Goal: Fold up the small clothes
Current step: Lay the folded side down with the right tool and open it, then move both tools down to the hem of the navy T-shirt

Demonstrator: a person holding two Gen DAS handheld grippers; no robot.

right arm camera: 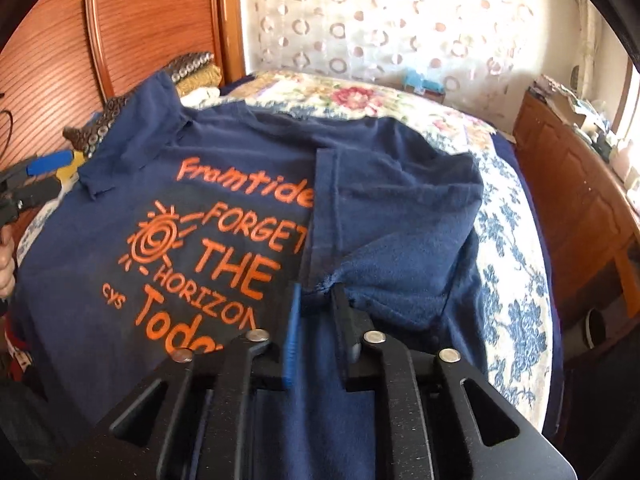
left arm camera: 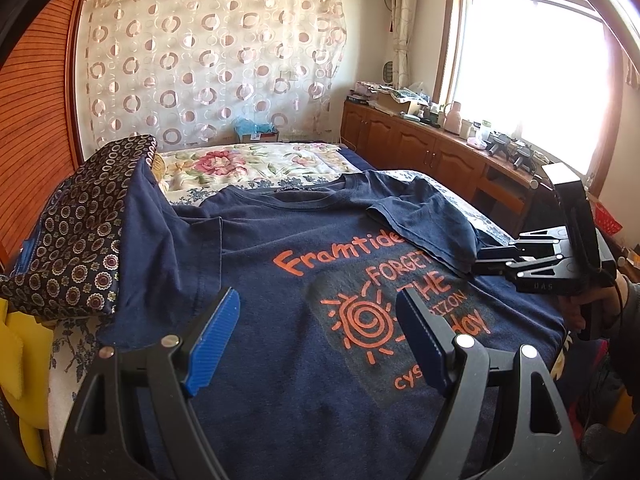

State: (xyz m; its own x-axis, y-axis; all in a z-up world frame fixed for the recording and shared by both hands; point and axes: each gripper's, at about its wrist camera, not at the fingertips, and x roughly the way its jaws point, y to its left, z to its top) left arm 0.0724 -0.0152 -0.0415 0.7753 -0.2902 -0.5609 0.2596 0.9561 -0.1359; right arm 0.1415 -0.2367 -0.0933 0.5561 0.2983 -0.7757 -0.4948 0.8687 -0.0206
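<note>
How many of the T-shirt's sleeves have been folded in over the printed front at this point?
1. The right sleeve lies folded over the T-shirt print, pinched by the right gripper. The left sleeve is spread outward against the patterned cushion; the left gripper hovers open.

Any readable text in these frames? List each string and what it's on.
All readable print is orange, on the navy T-shirt:
"Framtide" – cut off by the folded sleeve
"FORGET"
"THE"
"HORIZON"
"cys"
"Toda" – rest hidden behind the right gripper, which pinches the sleeve fabric
Small letters on the right gripper's body in the left wrist view: too small to read.
Items on the window cabinet: nothing legible.
</note>
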